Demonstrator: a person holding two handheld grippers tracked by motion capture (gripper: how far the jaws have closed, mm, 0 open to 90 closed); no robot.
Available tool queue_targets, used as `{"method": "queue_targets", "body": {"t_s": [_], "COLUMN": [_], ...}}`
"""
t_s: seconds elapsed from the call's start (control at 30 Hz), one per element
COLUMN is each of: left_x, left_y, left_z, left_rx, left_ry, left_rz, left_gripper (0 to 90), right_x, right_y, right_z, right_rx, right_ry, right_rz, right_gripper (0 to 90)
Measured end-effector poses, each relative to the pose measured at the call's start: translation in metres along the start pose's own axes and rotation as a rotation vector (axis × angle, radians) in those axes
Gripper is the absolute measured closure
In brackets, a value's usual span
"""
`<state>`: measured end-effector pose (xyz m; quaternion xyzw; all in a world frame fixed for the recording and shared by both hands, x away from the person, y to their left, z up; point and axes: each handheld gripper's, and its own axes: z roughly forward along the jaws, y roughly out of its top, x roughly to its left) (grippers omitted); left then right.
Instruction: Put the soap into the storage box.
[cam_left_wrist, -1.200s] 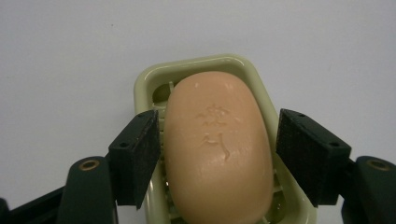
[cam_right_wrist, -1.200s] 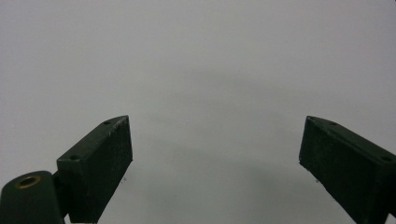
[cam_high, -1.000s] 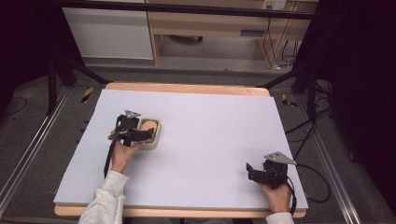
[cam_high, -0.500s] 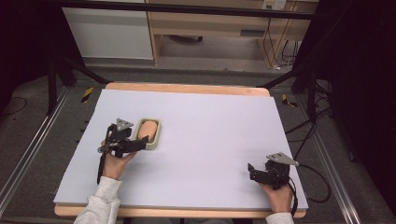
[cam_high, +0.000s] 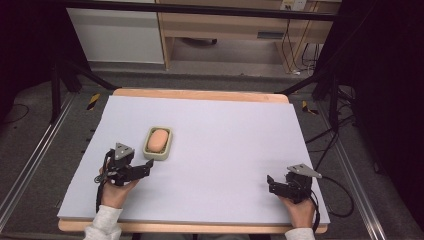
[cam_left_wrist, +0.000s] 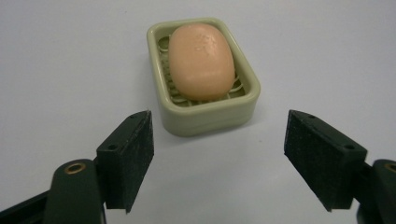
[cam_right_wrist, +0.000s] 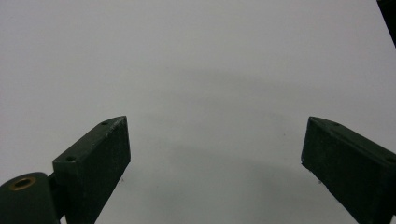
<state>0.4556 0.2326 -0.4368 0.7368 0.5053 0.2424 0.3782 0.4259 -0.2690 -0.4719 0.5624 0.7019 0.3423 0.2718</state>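
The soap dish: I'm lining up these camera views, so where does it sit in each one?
High view: the soap dish sits left of centre on the white table cover, just beyond the left tongs.
Left gripper view: upper centre, ahead of the open jaws, the dish holds the peach soap.
Right gripper view: not in it.
Shared landmark: the soap in the dish.
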Motion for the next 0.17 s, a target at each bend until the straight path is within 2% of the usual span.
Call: {"method": "queue_targets", "body": {"t_s": [0.17], "left_x": [0.0019], "left_y": [-0.0108], "left_z": [-0.0027], "left_rx": [0.016], "left_ry": [0.009], "left_rz": [0.001], "left_gripper": [21.3], "right_x": [0.0009], "right_y": [0.0003], "right_z": [-0.001], "right_rx": [-0.002], "right_ry": [0.005], "right_rz": [0.002], "right_gripper": [8.3]}}
